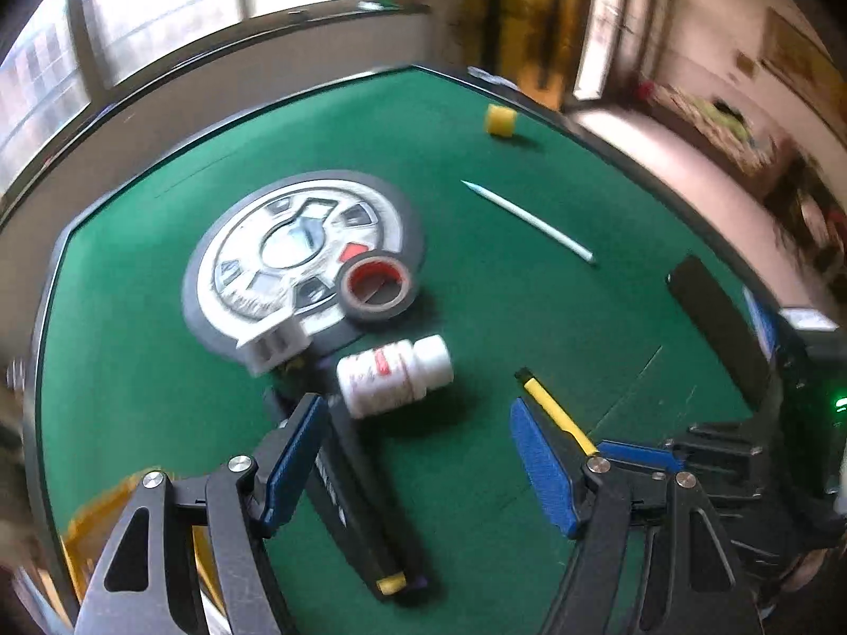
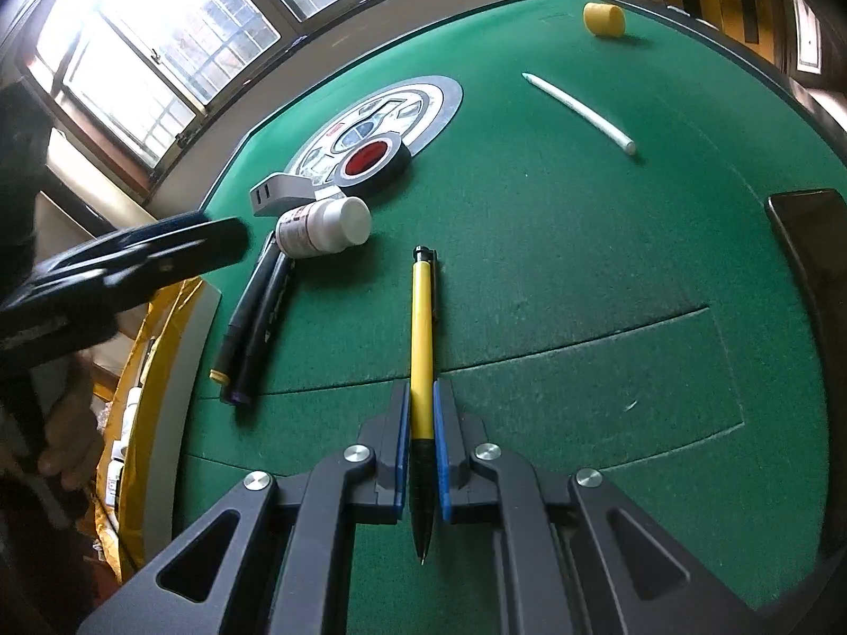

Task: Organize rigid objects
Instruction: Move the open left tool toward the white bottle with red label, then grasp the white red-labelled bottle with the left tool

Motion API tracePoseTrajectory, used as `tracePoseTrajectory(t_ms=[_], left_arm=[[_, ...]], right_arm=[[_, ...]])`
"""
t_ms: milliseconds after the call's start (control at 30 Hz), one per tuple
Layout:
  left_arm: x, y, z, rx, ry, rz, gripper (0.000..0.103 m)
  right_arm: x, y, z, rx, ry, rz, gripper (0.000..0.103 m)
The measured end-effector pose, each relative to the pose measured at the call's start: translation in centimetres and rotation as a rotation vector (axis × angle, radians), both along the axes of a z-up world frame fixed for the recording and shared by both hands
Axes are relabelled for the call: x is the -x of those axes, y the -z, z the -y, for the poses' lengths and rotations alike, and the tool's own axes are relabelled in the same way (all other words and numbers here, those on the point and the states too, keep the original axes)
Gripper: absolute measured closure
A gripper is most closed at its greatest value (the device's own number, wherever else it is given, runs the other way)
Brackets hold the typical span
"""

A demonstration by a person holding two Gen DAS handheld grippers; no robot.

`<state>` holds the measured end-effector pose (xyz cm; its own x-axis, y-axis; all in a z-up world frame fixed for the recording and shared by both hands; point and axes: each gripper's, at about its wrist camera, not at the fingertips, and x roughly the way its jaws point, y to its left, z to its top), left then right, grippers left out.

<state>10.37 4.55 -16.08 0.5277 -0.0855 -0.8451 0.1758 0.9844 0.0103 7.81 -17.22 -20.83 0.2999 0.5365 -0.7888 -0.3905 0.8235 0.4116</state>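
Left gripper (image 1: 418, 455), own view: blue ribbed pads spread wide, nothing between them, angled down at green felt table (image 1: 529, 286). White plastic pill bottle (image 1: 394, 375) lies on its side just ahead of the pads, cap toward upper right. Two black markers (image 1: 365, 502) lie side by side under the left pad, long axis running from near the bottle down toward the camera, yellow end cap nearest. Black tape roll (image 1: 377, 288) with red core sits flat on the edge of a round printed panel (image 1: 296, 254). White pencil (image 1: 529, 219) lies diagonal, well apart; yellow cylinder (image 1: 501, 120) near far edge. View blurred

Right gripper (image 2: 422, 450), own view: pads clamped on yellow mechanical pencil (image 2: 422, 328) at its black rubber grip. Long axis straight along the fingers, tip toward camera, clip end out over the felt. Left gripper enters from left, blurred, a hand (image 2: 69, 439) below it. Markers and bottle lie left of the pencil, apart from it
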Motion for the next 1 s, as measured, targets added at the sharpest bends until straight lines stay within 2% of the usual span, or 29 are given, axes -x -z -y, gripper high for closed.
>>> tracePoseTrajectory(t_ms=[100,233,333,533,600,667,733,933,967,1000], left_arm=[[-2.5,1.3,0.1,-0.015,0.02,-0.069,0.028],[-4.8,2.3,0.1,-0.051,0.063,-0.07,0.028],[-5.9,3.7,-0.5,0.011,0.059,-0.142,0.028],[-3.9,4.6,0.6,0.05,0.124,-0.241,0.028],[-3.2,4.7,1.2,0.038,0.133,-0.258,0.028],[-2.9,4.8,1.6,-0.001,0.106,-0.257,0.028],[-3.5,5.0,1.6,0.002,0.062,-0.262,0.028],[-4.8,4.7,0.0,0.148,-0.082,-0.277,0.028],[-4.9,4.7,-0.2,0.145,-0.106,-0.275,0.029],[-4.9,4.7,-0.3,0.132,-0.134,-0.272,0.039]], right_arm=[[0.0,0.0,-0.1,0.0,-0.002,0.0,0.094],[-0.1,0.0,-0.2,0.003,-0.006,0.007,0.094],[-0.1,-0.1,-0.2,0.004,-0.01,0.008,0.094],[0.0,-0.1,-0.2,0.012,-0.017,0.02,0.094],[0.1,-0.1,-0.1,0.012,-0.016,0.02,0.094],[0.0,0.0,-0.1,0.011,-0.011,0.022,0.094],[0.0,-0.1,-0.2,0.021,-0.008,0.031,0.094],[0.1,-0.1,-0.1,0.021,-0.005,0.029,0.094],[0.1,-0.1,-0.1,0.023,-0.005,0.029,0.094],[0.1,-0.2,-0.1,0.025,-0.004,0.03,0.094]])
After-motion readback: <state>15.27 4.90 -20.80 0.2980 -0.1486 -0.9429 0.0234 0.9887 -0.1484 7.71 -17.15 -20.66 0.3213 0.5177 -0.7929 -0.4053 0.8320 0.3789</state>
